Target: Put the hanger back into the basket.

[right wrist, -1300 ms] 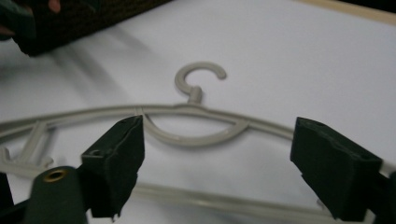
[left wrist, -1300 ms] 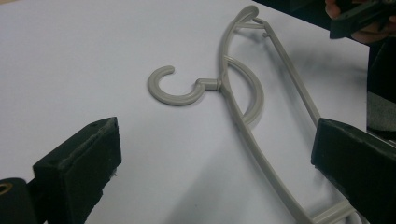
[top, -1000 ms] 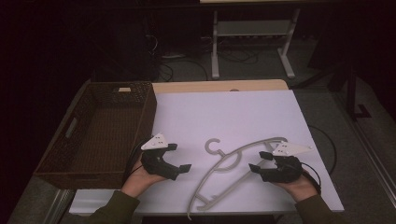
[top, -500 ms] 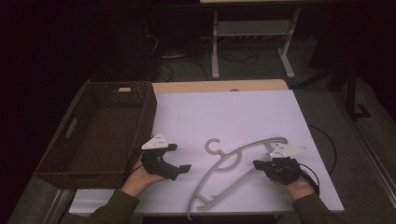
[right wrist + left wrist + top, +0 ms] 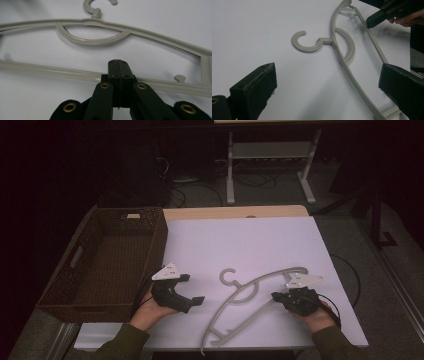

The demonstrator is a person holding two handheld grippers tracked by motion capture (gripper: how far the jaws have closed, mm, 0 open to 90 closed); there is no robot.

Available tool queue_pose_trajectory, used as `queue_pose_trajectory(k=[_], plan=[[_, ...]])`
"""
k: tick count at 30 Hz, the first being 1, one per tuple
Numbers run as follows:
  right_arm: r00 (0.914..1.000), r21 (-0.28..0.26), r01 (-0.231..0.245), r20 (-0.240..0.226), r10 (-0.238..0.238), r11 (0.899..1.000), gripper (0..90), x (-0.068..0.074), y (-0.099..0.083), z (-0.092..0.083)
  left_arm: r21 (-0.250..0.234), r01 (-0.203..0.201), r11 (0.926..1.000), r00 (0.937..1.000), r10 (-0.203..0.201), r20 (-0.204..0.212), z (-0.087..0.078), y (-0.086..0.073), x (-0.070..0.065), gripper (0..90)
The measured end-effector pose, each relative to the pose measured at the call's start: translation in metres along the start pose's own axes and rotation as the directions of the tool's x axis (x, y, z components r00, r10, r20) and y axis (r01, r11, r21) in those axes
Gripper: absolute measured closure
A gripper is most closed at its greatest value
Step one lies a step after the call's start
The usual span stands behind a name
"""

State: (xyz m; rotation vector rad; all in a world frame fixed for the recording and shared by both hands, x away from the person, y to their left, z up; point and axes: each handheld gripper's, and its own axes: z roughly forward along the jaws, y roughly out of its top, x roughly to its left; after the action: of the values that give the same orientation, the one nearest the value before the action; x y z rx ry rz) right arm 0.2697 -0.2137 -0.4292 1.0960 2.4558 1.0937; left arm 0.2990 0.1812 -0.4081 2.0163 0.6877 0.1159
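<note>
While a grey plastic hanger [image 5: 250, 305] lies flat on the white table top [image 5: 250, 245] in the lower middle of the high view, the person holds a gripper on each side of it. The left gripper [image 5: 192, 301] is at the lower left of the hanger, and in the left gripper view its two black jaws stand wide apart with nothing between them. That view has the hanger's hook [image 5: 305, 43] near the top middle and the long curved arm running down to the lower right. The right gripper [image 5: 276, 296] is at the lower right of the high view, held by the right hand [image 5: 317, 317]. In the right gripper view its jaws are pressed together, and their tips sit right at the hanger's straight bottom bar [image 5: 62, 71]; I cannot tell if they pinch the bar. A brown woven basket [image 5: 75, 270] stands at the left of the table.
</note>
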Motion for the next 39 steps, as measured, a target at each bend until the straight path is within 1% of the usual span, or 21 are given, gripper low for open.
queue_pose_trajectory(k=[1, 3, 6, 7, 11, 13, 18, 20, 24, 26, 31, 32, 34, 35, 37, 39], plan=[[1.0000, 0.003, 0.007, 0.002, -0.007, 1.000, 89.7, -0.001, 0.000, 0.001, 0.001, -0.001, 1.0000, 1.0000, 0.001, 0.001, 0.000, 0.000, 0.000, 1.3], [1.0000, 0.002, 0.004, 0.001, -0.004, 1.000, 89.7, -0.001, 0.000, 0.001, -0.004, 0.005, 1.0000, 1.0000, -0.005, 0.004, 0.000, 0.000, -0.001, 1.3], [1.0000, 0.011, 0.009, 0.004, -0.009, 1.000, 89.7, -0.001, -0.001, 0.002, -0.002, 0.000, 1.0000, 1.0000, 0.000, 0.007, 0.001, 0.000, -0.001, 1.4], [1.0000, 0.030, 0.001, 0.002, -0.001, 1.000, 89.7, -0.001, -0.001, 0.003, -0.001, 0.001, 1.0000, 1.0000, -0.001, 0.007, 0.001, 0.000, -0.002, 1.3], [1.0000, 0.044, 0.004, 0.000, -0.004, 0.999, 89.8, -0.002, -0.002, 0.005, 0.007, -0.004, 1.0000, 1.0000, 0.004, 0.008, 0.001, 0.000, -0.002, 1.3], [0.9999, 0.055, -0.010, -0.002, 0.010, 0.998, 89.8, -0.001, -0.002, 0.005, 0.005, -0.004, 1.0000, 0.9999, 0.004, 0.010, 0.002, 0.001, -0.003, 1.3], [1.0000, 0.068, -0.007, -0.003, 0.007, 0.998, 89.8, -0.002, -0.003, 0.007, 0.025, -0.003, 0.9997, 0.9999, 0.002, 0.017, 0.006, 0.001, -0.006, 1.3], [0.9997, 0.077, -0.021, -0.007, 0.022, 0.997, 89.8, -0.002, -0.003, 0.007, 0.041, -0.010, 0.9991, 0.9998, 0.010, 0.017, 0.008, 0.002, -0.008, 1.4], [0.9999, 0.081, -0.010, -0.003, 0.011, 0.997, 89.8, -0.002, -0.004, 0.008, 0.057, -0.017, 0.9983, 0.9996, 0.016, 0.023, 0.015, 0.003, -0.012, 1.3], [0.9998, 0.085, -0.019, -0.004, 0.019, 0.996, 89.8, -0.002, -0.004, 0.008, 0.070, -0.022, 0.9973, 0.9996, 0.021, 0.020, 0.022, 0.004, -0.016, 1.3], [0.9997, 0.084, -0.022, -0.004, 0.023, 0.996, 89.8, -0.002, -0.004, 0.008, 0.098, -0.024, 0.9949, 0.9994, 0.022, 0.026, 0.035, 0.009, -0.023, 1.4], [0.9997, 0.084, -0.022, -0.004, 0.023, 0.996, 89.8, -0.002, -0.004, 0.008, 0.108, -0.027, 0.9937, 0.9994, 0.024, 0.025, 0.038, 0.010, -0.025, 1.4], [0.9996, 0.084, -0.027, -0.003, 0.028, 0.996, 89.8, -0.002, -0.003, 0.008, 0.138, -0.049, 0.9892, 0.9986, 0.046, 0.025, 0.045, 0.012, -0.030, 1.3], [0.9996, 0.084, -0.026, -0.002, 0.027, 0.996, 89.8, -0.002, -0.003, 0.008, 0.144, -0.053, 0.9882, 0.9984, 0.050, 0.025, 0.048, 0.012, -0.032, 1.3], [0.9996, 0.085, -0.027, -0.001, 0.027, 0.996, 89.8, -0.002, -0.003, 0.008, 0.155, -0.047, 0.9868, 0.9988, 0.044, 0.024, 0.056, 0.014, -0.033, 1.4], [0.9997, 0.086, -0.025, 0.001, 0.025, 0.996, 89.8, -0.002, -0.003, 0.008, 0.163, -0.050, 0.9853, 0.9987, 0.048, 0.020, 0.061, 0.015, -0.034, 4.2]])
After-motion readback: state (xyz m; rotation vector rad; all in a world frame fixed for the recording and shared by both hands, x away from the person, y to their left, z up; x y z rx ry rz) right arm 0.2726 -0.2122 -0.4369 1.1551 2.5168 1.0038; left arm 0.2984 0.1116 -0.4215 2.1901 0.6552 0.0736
